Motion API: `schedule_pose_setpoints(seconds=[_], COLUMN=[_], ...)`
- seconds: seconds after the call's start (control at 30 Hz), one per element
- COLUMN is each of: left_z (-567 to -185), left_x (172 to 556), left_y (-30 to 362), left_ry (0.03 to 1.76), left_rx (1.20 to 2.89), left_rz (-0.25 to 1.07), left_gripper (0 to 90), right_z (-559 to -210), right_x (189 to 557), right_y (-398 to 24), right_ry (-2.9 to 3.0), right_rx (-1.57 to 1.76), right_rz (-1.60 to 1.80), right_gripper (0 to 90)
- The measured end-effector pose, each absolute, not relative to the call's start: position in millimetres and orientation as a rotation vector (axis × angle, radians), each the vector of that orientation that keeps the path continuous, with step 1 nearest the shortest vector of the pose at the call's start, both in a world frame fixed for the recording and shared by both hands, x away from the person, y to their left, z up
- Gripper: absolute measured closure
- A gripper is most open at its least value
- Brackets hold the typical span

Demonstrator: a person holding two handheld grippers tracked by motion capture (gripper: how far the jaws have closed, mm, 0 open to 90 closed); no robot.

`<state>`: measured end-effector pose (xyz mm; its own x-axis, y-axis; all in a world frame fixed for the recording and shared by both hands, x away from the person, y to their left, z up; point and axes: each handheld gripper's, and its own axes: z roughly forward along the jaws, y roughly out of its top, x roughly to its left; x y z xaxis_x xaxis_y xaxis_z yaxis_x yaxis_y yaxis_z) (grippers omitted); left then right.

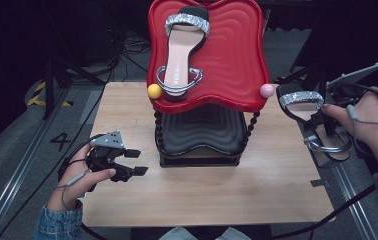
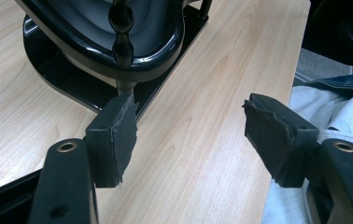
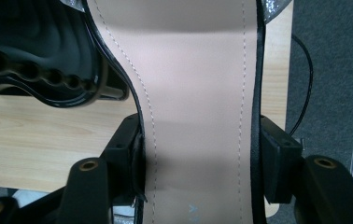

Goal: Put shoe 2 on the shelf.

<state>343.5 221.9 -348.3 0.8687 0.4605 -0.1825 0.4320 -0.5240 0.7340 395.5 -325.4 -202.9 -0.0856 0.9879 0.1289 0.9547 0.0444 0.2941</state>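
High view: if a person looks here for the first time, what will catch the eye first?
Probably the bright red tray, the top tier of a stand at the far middle of the wooden table, with one sandal lying on it. Next, the second sandal at the right edge, clamped across its sole by the right gripper. The left gripper waits open at front left.
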Motion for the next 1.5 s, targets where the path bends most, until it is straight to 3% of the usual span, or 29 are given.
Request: schedule_pose_setpoints(seconds=[0.7,1.5], left_z=[-348.8,-351.8], left_x=[340.6,325.7], left_y=[225.2,239.3], left_ry=[0.659,0.71], left_rx=[2.178,2.173], left_rz=[0.045,0.066], left_gripper=[34.2,33.9], right_z=[-120.8,-76.9], right_x=[398.8,419.4], right_y=[-296.5,-229.7], right_ry=[2.144,2.186], right_rx=[1.97,1.855], right_rz=[0.577,0.625], right_gripper=[43.2,43.1])
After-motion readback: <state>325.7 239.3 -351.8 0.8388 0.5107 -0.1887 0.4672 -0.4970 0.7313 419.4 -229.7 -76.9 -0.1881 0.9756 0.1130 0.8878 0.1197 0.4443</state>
